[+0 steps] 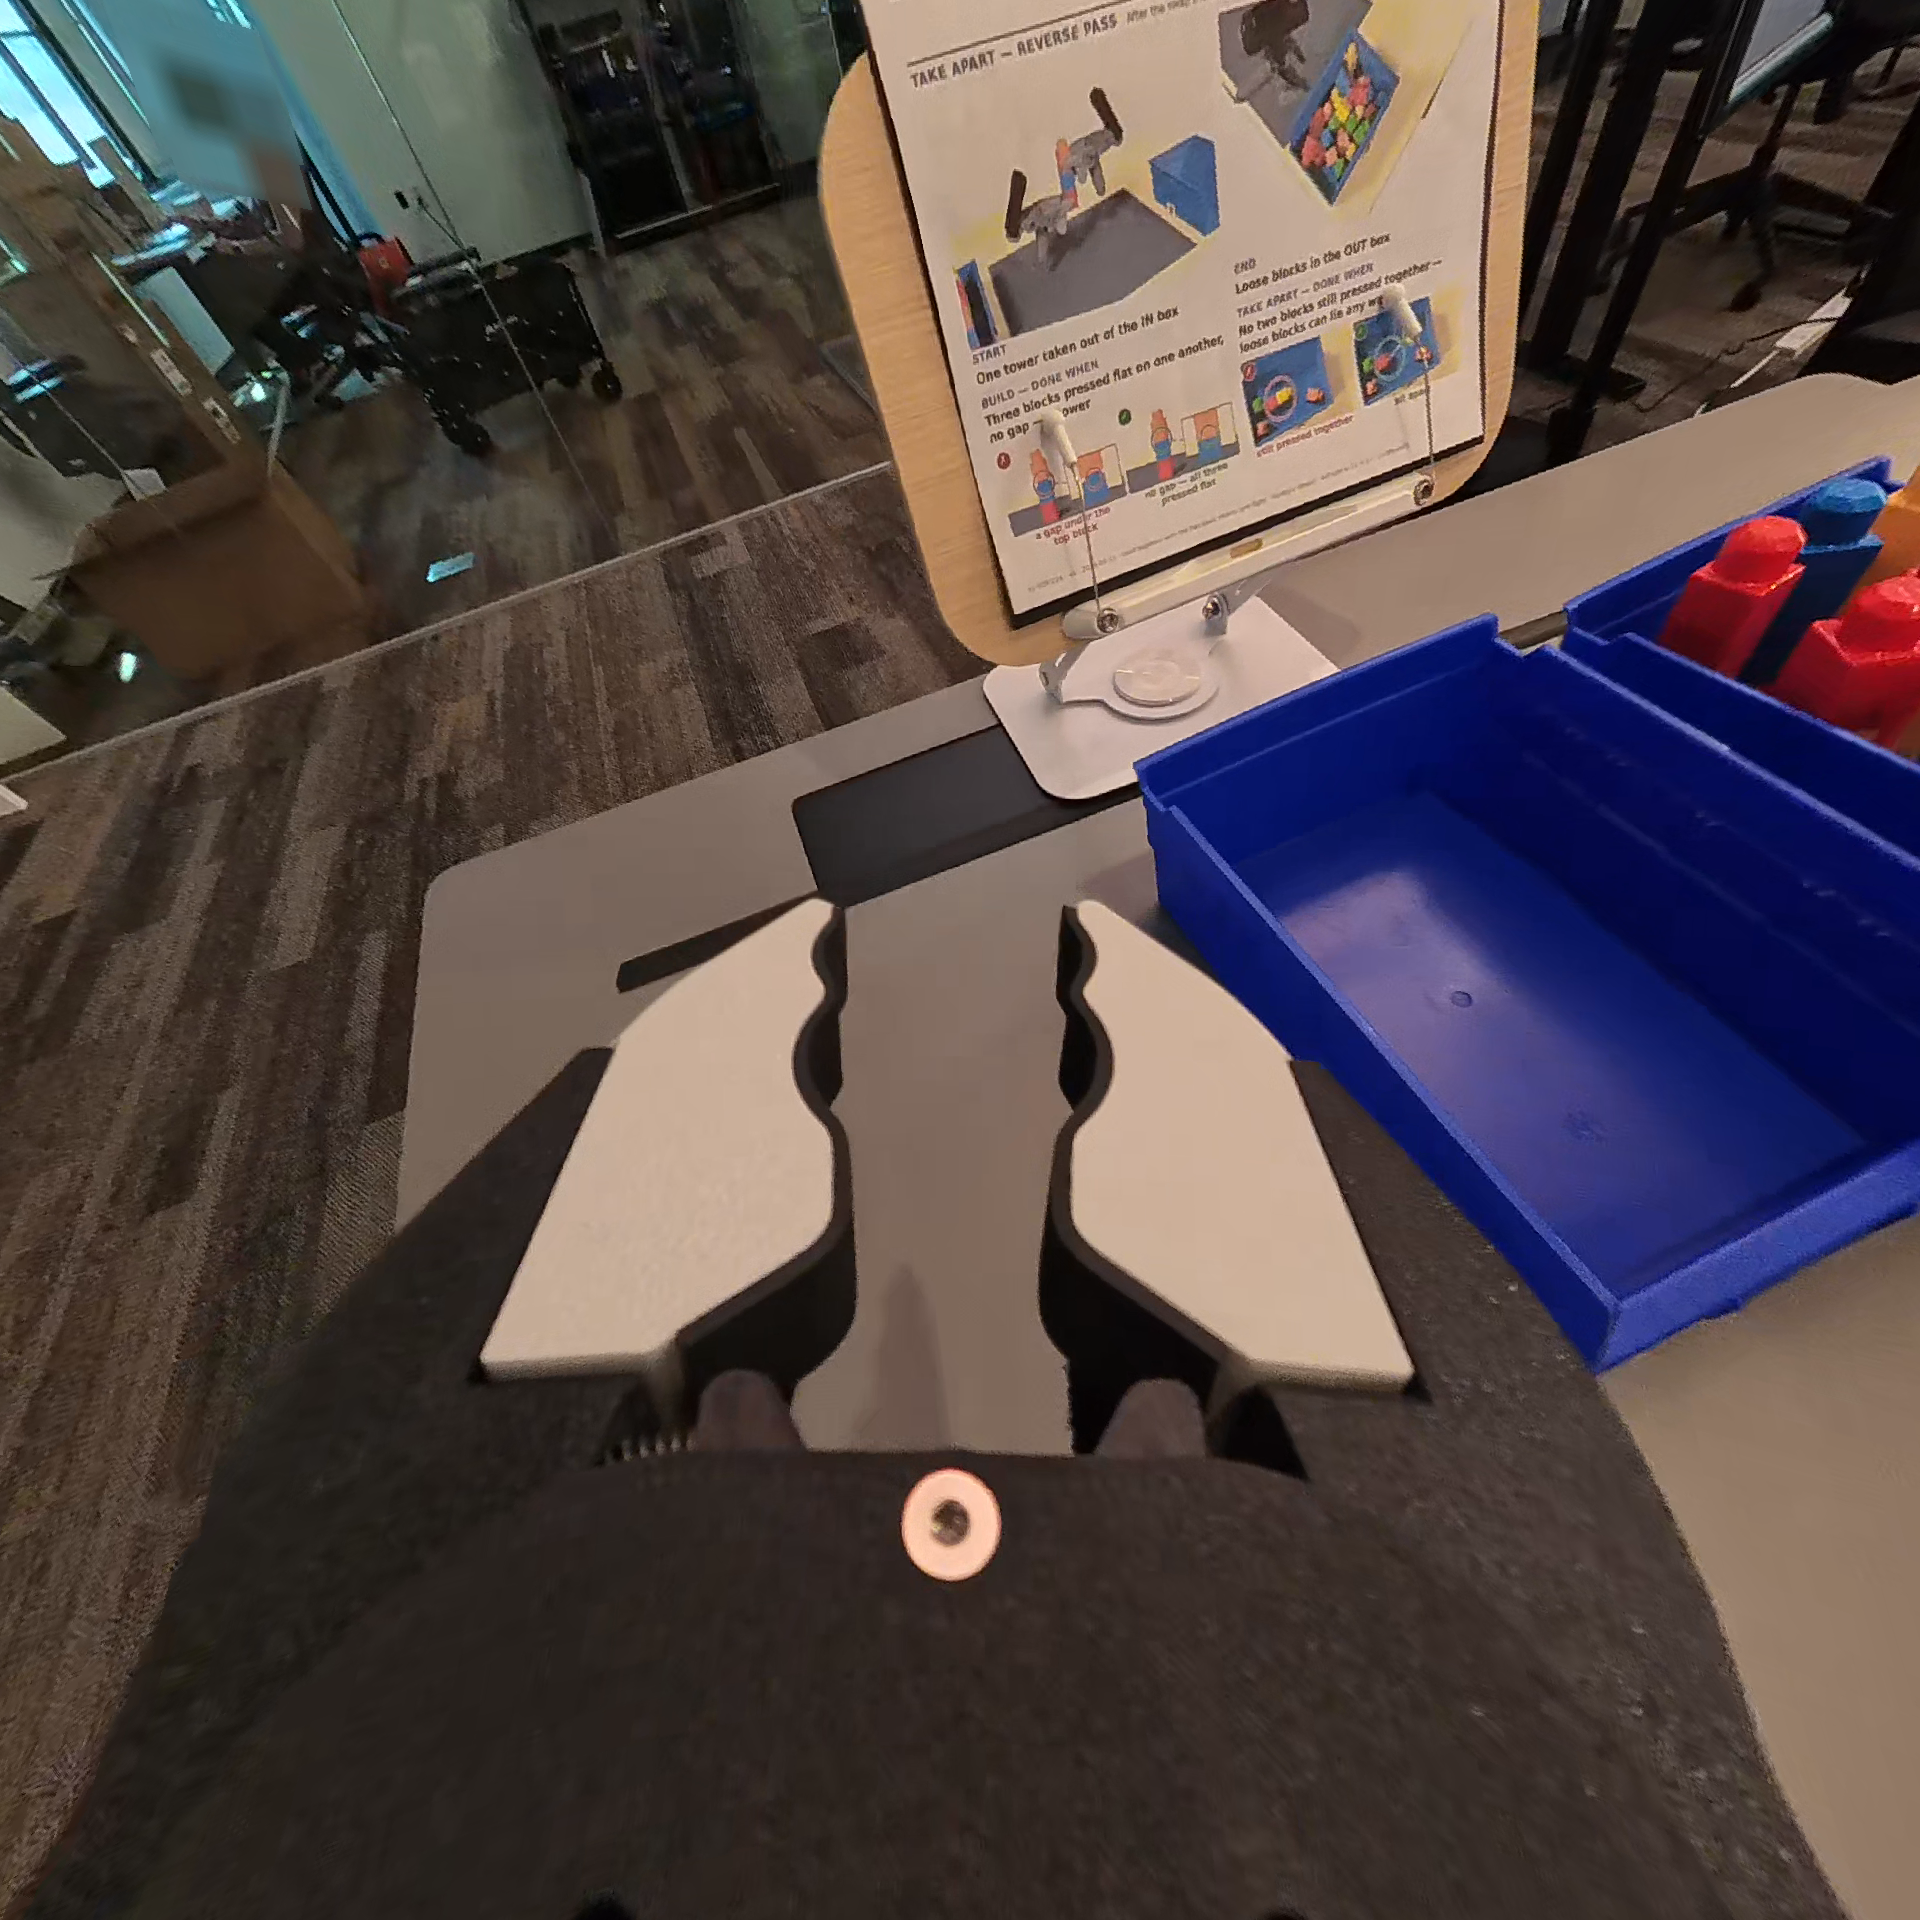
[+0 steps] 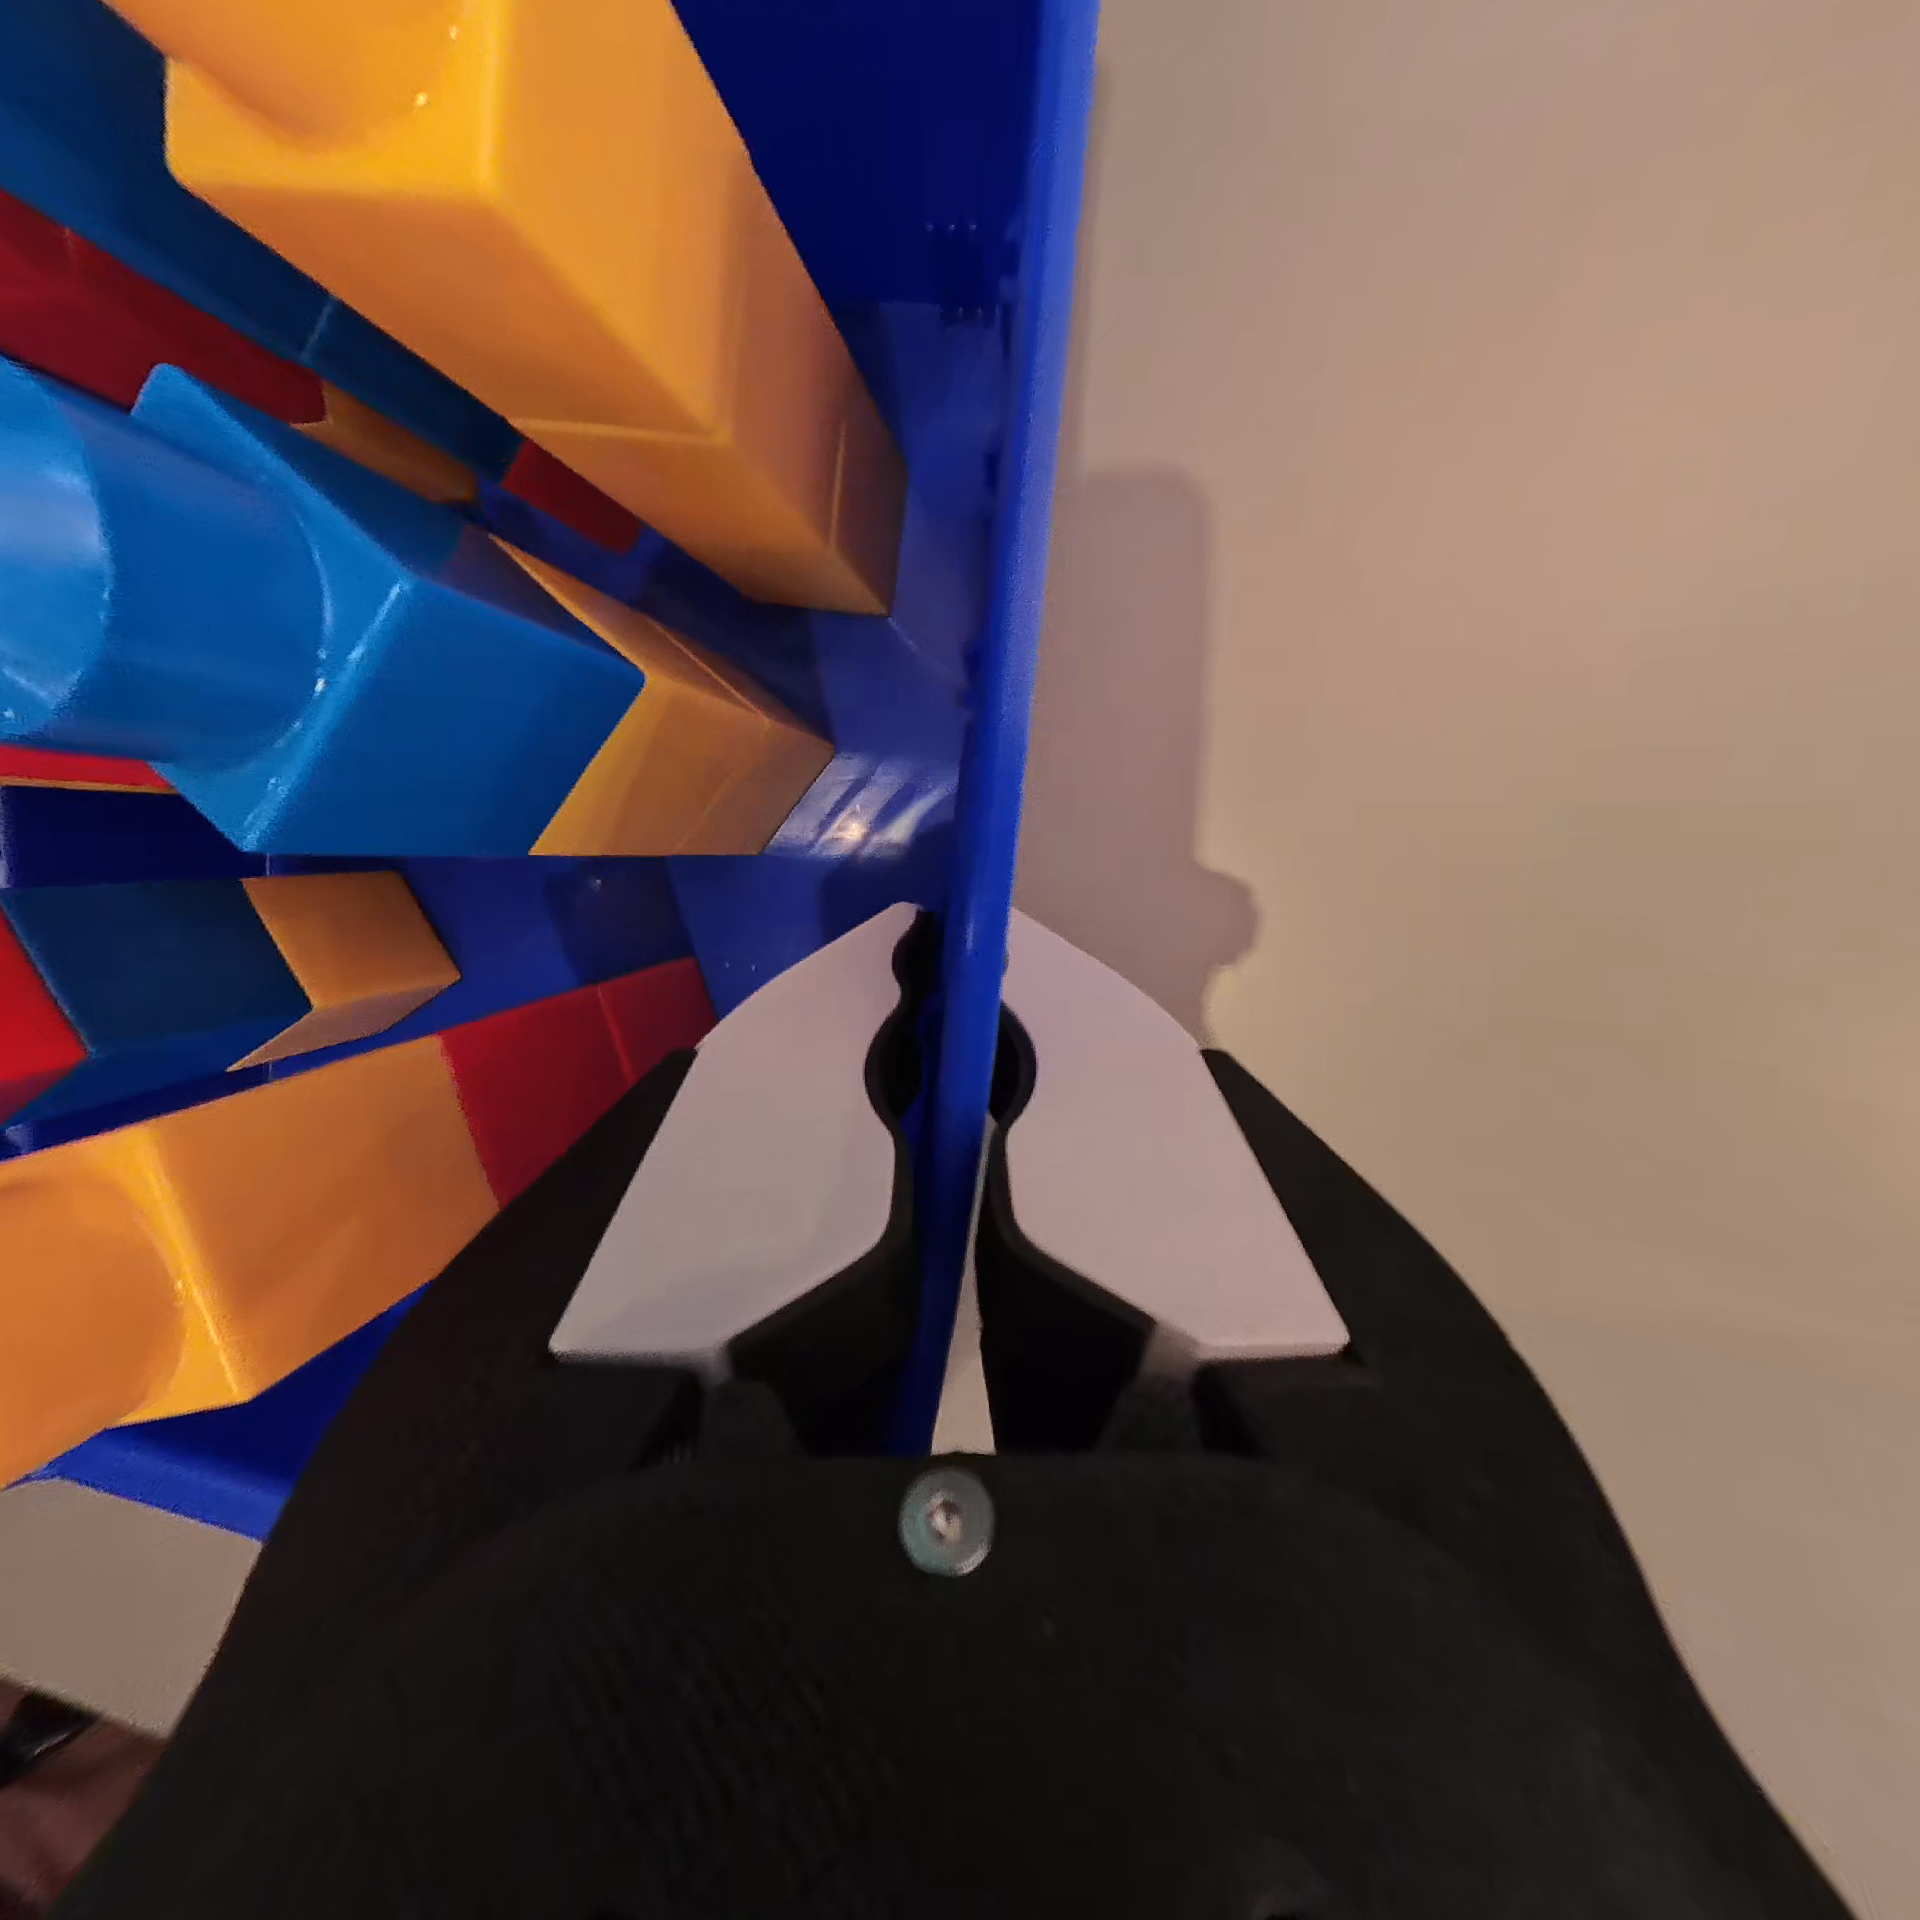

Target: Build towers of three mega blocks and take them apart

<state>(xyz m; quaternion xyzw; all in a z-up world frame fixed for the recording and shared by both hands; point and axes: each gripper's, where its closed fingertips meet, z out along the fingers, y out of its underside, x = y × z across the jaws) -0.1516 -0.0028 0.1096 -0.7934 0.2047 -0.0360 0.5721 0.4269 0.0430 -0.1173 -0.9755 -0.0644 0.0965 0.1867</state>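
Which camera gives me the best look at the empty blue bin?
The left wrist view: the empty blue bin sits whole beside the open left gripper, its bare floor visible. The right wrist view shows only the block-filled bin's wall, clamped by the right gripper.

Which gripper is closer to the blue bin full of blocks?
Right. The right gripper clamps the wall of the full bin. The left gripper hangs open over the table, the empty bin between.
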